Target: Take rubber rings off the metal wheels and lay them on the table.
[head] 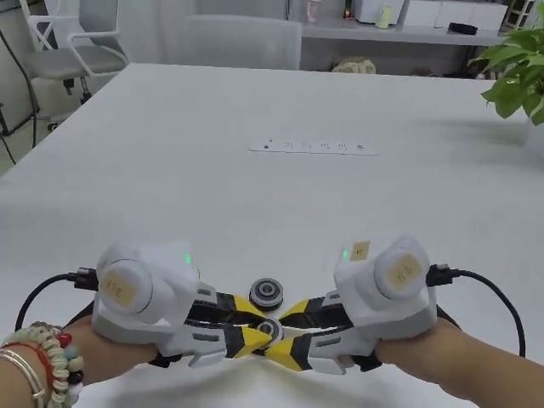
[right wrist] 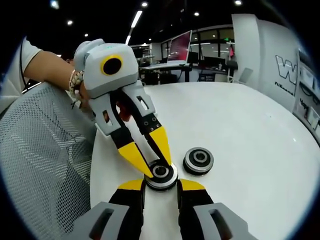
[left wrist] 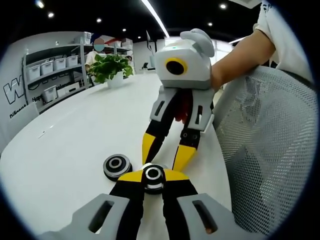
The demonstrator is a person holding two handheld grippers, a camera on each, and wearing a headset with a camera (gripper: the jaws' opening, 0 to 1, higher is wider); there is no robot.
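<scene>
Wheel [head: 269, 329] in left claw [left wrist: 153, 176], right claw [right wrist: 161, 184] (spare [head: 267, 291] beside)

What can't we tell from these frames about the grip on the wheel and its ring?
- Whether the ring on the held wheel is seated or partly off: in every view, the tips of the left gripper and right gripper cover its rim.
- Underside of the second wheel: it lies flat on the table.
- Socket strip markings: head view, too small.
</scene>
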